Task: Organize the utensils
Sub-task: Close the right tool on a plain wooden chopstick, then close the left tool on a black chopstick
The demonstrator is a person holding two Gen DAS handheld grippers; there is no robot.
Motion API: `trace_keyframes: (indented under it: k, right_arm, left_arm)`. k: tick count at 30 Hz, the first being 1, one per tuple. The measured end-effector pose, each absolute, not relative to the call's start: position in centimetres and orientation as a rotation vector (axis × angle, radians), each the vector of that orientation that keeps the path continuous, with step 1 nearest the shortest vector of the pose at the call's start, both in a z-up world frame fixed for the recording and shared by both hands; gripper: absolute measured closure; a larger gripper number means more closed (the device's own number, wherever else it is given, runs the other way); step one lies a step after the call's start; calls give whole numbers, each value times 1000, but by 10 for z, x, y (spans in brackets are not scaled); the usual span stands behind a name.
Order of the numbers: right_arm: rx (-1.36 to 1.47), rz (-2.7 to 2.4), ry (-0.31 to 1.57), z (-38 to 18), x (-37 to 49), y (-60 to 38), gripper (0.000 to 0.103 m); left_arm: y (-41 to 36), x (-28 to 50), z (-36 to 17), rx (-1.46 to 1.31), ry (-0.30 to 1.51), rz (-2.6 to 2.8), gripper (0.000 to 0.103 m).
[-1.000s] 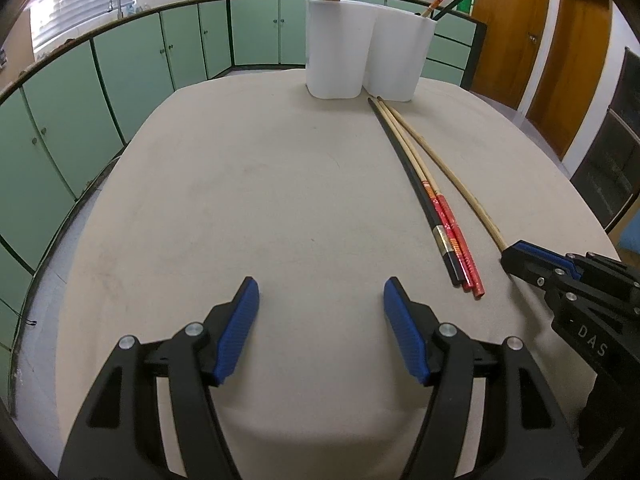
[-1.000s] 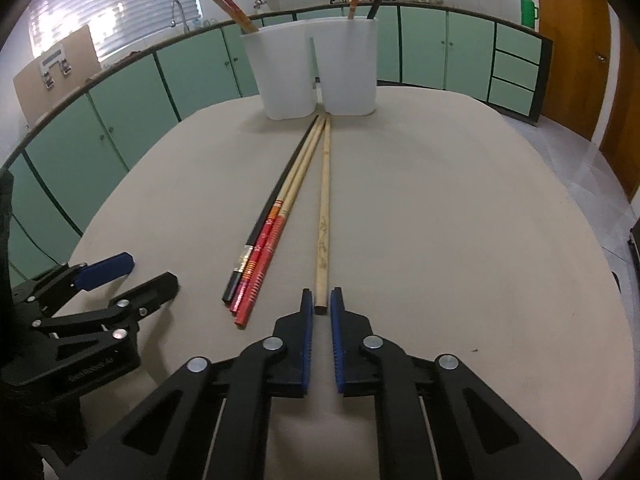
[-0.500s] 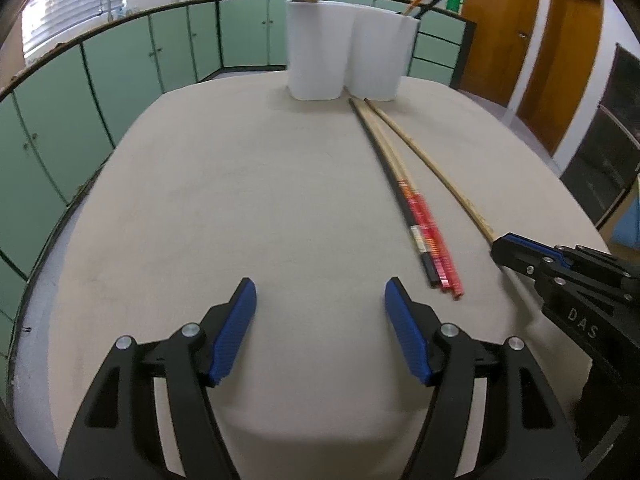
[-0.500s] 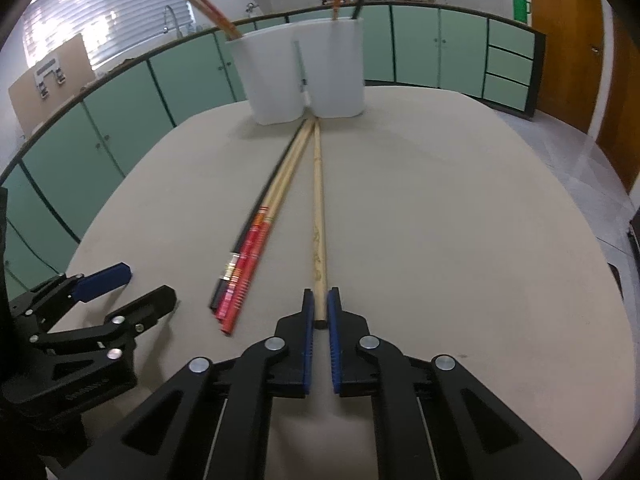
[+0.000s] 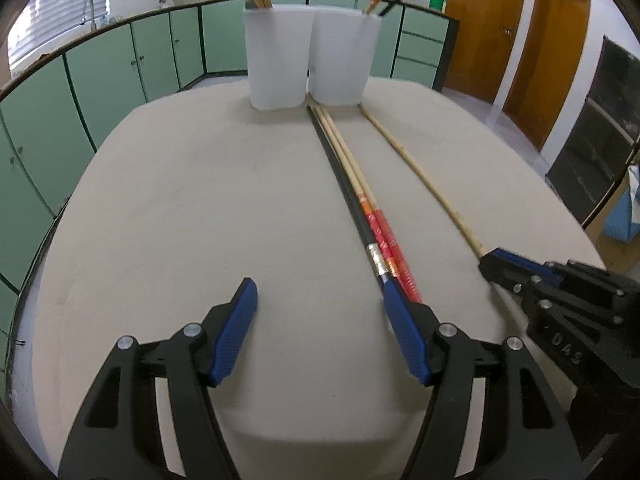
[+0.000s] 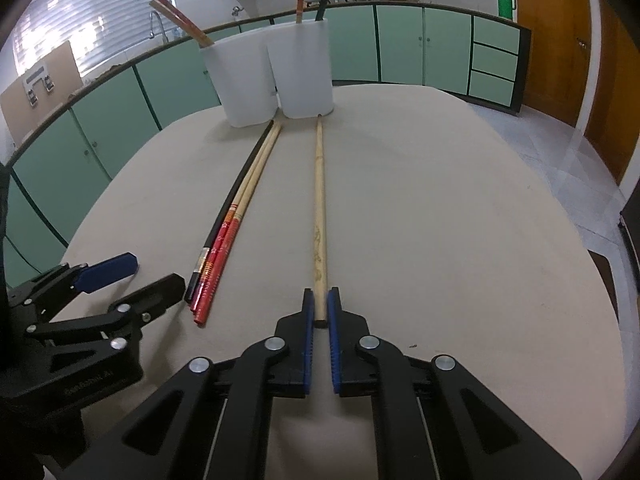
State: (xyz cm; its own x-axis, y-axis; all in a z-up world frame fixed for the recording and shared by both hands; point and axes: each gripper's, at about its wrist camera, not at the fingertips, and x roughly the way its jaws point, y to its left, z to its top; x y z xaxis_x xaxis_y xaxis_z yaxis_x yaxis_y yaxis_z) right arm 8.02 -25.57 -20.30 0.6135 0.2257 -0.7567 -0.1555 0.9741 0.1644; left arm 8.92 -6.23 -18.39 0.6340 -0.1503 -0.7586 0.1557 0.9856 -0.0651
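One pale wooden chopstick (image 6: 319, 216), faint brown markings, pinched by right tool (image 6: 319, 312)

Daylight comes through the blinds of the window (image 6: 92, 20), which blow out to near white in the right wrist view. The room is evenly bright, and the beige worktop (image 5: 200, 208) shows only soft, faint shadows under the left claw (image 5: 318, 312). Both views bend strongly: the green cabinets (image 6: 120, 120) curve along the rim, and dark vignetting fills the corners. The centre is fairly sharp; the edges and the far background soften slightly.
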Motion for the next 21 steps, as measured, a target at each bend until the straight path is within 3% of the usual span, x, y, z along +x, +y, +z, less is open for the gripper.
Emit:
trace_keyframes:
  k: [21]
  right_arm:
    - [83, 219, 885, -203, 81, -254, 96]
  left_arm:
    - [-49, 91, -190, -10, 889, -139, 37]
